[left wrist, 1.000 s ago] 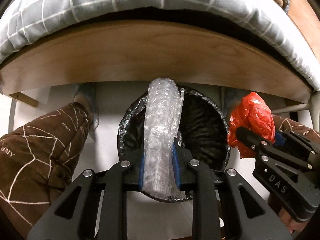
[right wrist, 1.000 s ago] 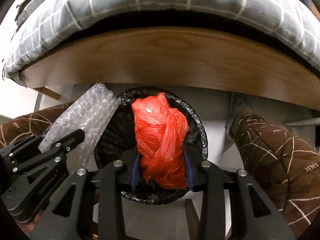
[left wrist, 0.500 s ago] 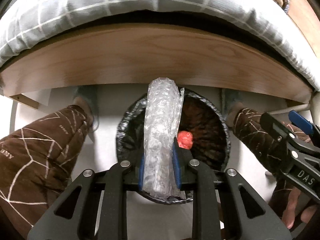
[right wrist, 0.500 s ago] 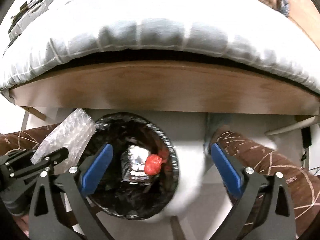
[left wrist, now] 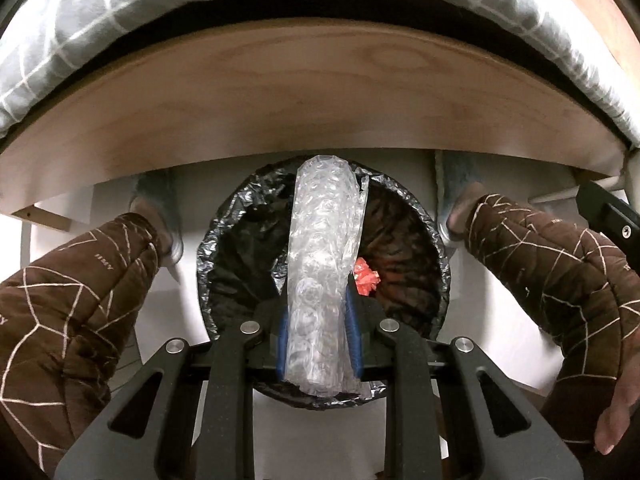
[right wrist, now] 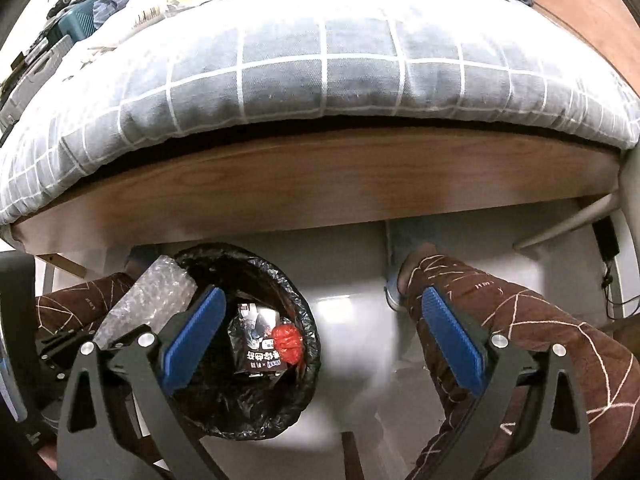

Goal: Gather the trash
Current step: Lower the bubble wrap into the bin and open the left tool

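Beneath the bed's wooden rail [right wrist: 320,184] stands the lined bin [right wrist: 308,320]. At left, our left claw [left wrist: 318,320] grips the bubble wrap [left wrist: 322,264] above it; at right, our right claw [right wrist: 316,336] has just sprung wide, and its red bag [right wrist: 286,340] now lies inside. One piece remains to drop.

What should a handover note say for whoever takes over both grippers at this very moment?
Left gripper: shut on the bubble wrap roll, held over the trash bin.
Right gripper: open with nothing between the pads; its jaws have just opened.
Red plastic bag: lies in the bin beside a dark snack wrapper.
Done: red bag binned.
Left: release the bubble wrap into the bin. More items lie on the bed; whether any is trash I cannot tell.
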The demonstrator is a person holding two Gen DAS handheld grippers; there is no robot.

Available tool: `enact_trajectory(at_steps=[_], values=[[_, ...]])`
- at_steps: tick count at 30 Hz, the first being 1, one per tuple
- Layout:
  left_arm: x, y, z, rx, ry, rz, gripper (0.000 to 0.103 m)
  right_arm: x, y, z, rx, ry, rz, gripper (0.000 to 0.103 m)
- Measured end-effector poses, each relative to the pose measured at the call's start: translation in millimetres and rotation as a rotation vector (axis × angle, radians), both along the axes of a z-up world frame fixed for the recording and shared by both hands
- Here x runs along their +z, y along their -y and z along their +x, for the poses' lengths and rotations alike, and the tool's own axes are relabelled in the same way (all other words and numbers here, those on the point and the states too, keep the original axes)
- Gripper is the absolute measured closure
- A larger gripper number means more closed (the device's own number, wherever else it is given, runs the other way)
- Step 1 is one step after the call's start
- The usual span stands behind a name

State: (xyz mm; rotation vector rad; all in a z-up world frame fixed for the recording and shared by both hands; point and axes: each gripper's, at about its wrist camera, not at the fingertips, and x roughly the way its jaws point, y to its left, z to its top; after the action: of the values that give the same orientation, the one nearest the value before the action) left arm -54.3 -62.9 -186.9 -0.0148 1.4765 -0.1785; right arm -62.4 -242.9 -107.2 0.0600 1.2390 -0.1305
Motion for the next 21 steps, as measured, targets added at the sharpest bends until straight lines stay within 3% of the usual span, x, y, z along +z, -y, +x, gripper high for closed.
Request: enact_trajectory(at_steps=[4, 12, 14, 16, 21], values=[[-6.2, 12.8, -0.8, -0.019, -0.001, 0.001, 0.081, -5.2, -6.1, 0.2, 0.010, -0.009, -0.067, 0.008], [-7.5, 27.3, -1.8, -0.049, 0.018, 0.006, 0.077, -11.8, -5.6, -1.0, 0.011, -0.013, -0.080, 0.008], [-4.8, 29.7, -2.5, -0.062, 0.038, 0.022, 0.070, -11.8, -5.6, -0.6, 0.009, -0.013, -0.086, 0.008], [-2.0, 31.1, -2.8, -0.071, 0.055, 0.041, 0.056, -10.9, -6.1, -0.6, 0.016, -0.013, -0.088, 0.008], [11.4, 28.7, -2.3, -0.074, 0.121, 0.055, 0.030, -9.2, -7.7, 0.1, 0.025, -0.006, -0.086, 0.008]])
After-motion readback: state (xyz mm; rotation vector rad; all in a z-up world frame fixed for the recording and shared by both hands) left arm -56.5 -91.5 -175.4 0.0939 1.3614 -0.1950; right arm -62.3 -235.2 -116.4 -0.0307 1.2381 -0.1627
